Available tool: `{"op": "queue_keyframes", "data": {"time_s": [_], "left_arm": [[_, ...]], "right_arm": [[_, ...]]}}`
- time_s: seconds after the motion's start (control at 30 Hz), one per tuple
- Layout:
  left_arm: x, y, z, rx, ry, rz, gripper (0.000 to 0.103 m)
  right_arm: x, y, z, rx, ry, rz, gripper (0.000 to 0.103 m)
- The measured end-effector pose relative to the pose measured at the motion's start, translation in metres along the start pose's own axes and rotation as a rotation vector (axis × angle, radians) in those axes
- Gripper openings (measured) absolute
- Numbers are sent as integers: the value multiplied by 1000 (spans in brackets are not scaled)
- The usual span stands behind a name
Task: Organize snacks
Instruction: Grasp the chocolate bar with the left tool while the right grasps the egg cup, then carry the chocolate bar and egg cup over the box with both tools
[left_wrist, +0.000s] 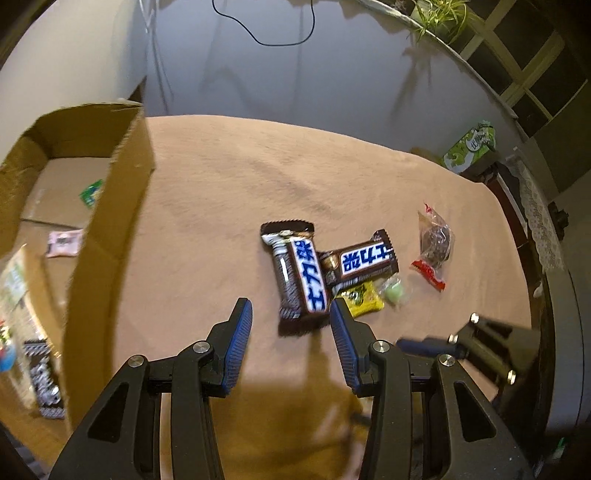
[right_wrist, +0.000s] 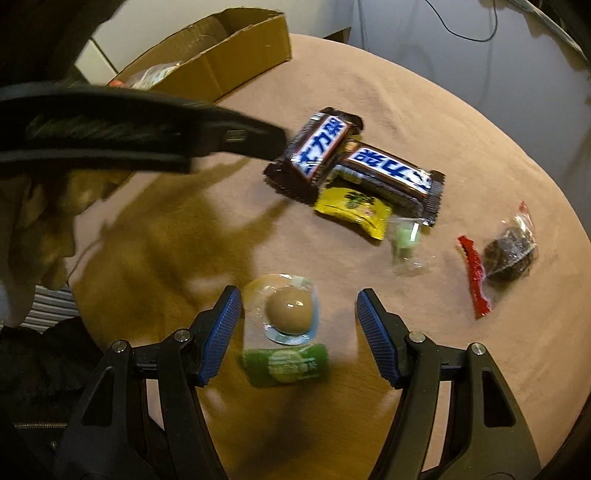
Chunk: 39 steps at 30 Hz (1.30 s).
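Between the right gripper's (right_wrist: 298, 317) wide, empty jaws lies a sealed egg (right_wrist: 289, 308), lined up for a grasp. Farther off, the left gripper's (left_wrist: 291, 325) open jaws hover by two chocolate bars (left_wrist: 300, 273). Beyond, on the desk (left_wrist: 221, 177), a box (left_wrist: 110, 229) already holds snacks.

From my left gripper (left_wrist: 291, 319), the tan cloth (left_wrist: 221, 206) lies open from ten to twelve o'clock, until the cardboard box (left_wrist: 110, 229) wall blocks nine. At one o'clock, two chocolate bars (left_wrist: 299, 273) crowd the lane. My right gripper (right_wrist: 299, 314) straddles a wrapped egg (right_wrist: 288, 308) and green packet (right_wrist: 288, 363); bare cloth at three, the left tool crossing at ten.
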<state>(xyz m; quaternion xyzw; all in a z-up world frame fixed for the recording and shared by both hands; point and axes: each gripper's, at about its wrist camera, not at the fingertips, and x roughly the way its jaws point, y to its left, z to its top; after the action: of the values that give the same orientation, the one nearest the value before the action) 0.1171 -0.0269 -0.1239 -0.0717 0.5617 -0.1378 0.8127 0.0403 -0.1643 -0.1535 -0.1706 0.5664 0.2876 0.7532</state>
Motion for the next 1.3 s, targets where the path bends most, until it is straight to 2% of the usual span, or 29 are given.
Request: {"op": "queue_keyframes", "data": {"time_s": [0.07, 0.13, 0.3, 0.5, 0.63, 0.8, 1.0, 1.3], "left_arm": [[6, -1, 3, -7, 13, -8, 43], [10, -2, 6, -9, 22, -7, 43], [20, -3, 9, -13, 42, -1, 43], [26, -4, 10, -9, 46, 9, 42], [29, -4, 12, -2, 46, 38, 29], [27, -4, 12, 2, 37, 41, 27], [18, 1, 7, -7, 24, 45, 27], [-11, 17, 3, -46, -27, 58, 27]], "right_arm": [[4, 6, 0, -18, 5, -18, 68], [7, 7, -1, -29, 11, -33, 62], [11, 16, 0, -57, 17, -67, 60], [10, 23, 0, -68, 23, -75, 43], [9, 22, 0, -53, 24, -67, 40], [3, 10, 2, 0, 15, -35, 34], [-8, -19, 4, 78, 1, -4, 32], [-34, -33, 10, 90, -42, -7, 32]]}}
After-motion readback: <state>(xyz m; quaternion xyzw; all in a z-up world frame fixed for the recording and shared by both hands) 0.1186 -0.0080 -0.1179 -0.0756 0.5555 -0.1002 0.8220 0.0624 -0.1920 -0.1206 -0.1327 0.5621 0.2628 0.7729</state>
